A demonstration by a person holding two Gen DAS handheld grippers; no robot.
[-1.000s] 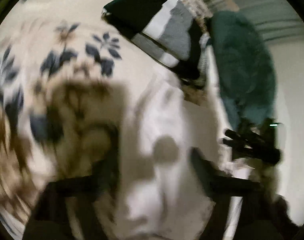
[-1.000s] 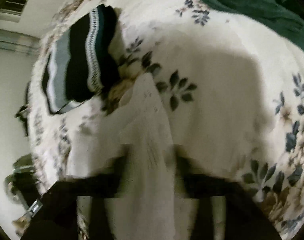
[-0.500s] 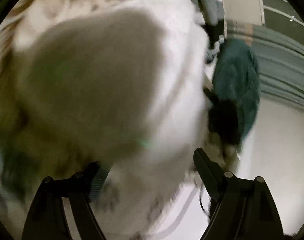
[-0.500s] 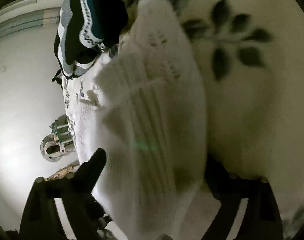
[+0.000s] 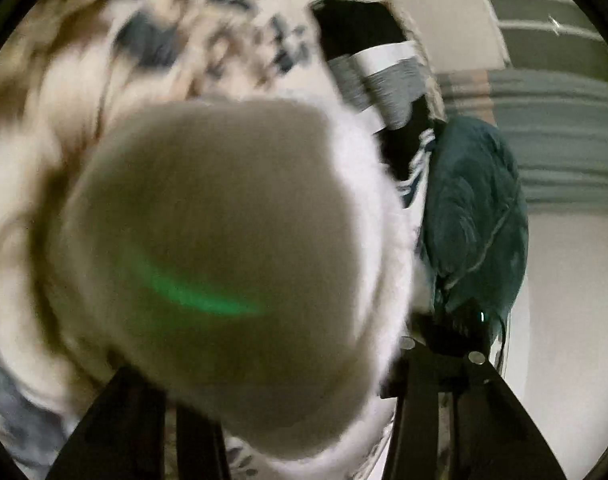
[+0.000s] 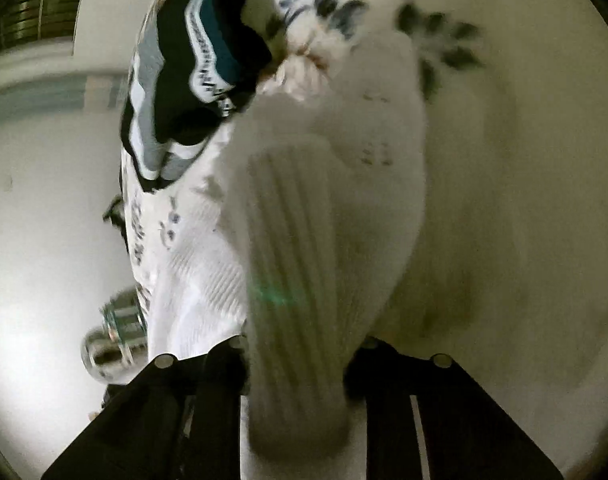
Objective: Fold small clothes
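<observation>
A white ribbed sock [image 6: 304, 240] lies on the floral bedsheet [image 6: 524, 200]. My right gripper [image 6: 300, 354] is closing, and its black fingers [image 6: 224, 364] pinch the sock's ribbed end from both sides. A second white knit layer [image 6: 192, 280] lies just left of it. In the left wrist view the white sock [image 5: 224, 240] bulges blurred, close to the lens. It fills the gap of my left gripper [image 5: 264, 364], whose jaws are closing and touch it on both sides.
A folded pile of black, grey and white striped clothes [image 5: 380, 80] [image 6: 192, 60] sits beyond the sock near the bed's edge. A dark teal cloth [image 5: 476, 216] hangs beside it. Below the edge are pale floor [image 6: 32, 240] and a metallic object [image 6: 112, 336].
Both grippers have dropped closer onto the sock, which now fills each view. Their jaws, wide apart earlier, have narrowed around it.
</observation>
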